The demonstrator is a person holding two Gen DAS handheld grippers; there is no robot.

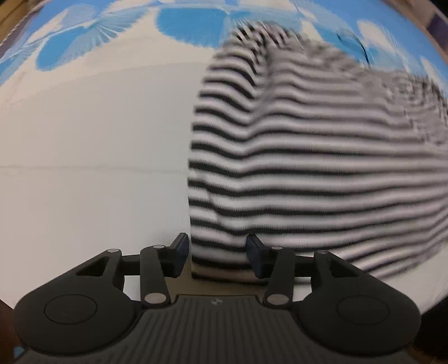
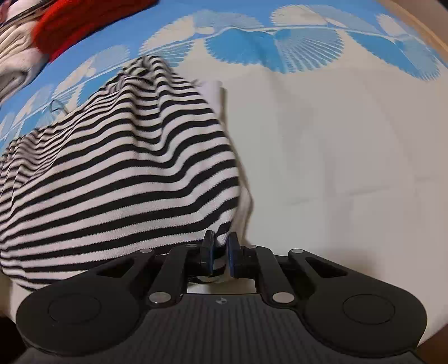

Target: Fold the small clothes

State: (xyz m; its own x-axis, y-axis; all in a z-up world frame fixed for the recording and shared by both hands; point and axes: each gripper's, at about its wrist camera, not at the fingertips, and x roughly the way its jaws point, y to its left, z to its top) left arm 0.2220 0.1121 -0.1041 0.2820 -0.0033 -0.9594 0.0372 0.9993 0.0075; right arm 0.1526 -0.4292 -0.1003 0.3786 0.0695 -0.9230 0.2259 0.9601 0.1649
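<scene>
A black-and-white striped garment lies rumpled on a white sheet printed with blue fan shapes. My left gripper points down at the garment's near left corner. Its jaws stand apart with the striped hem between them, and the left pad is clear of the cloth. In the right wrist view the same striped garment spreads to the left, and its near right corner rises into my right gripper. That gripper's blue pads are pinched on a narrow fold of striped cloth.
A red knitted piece and a cream cloth lie at the far left of the right wrist view. The white sheet runs on to the right, with a wooden edge at the far right.
</scene>
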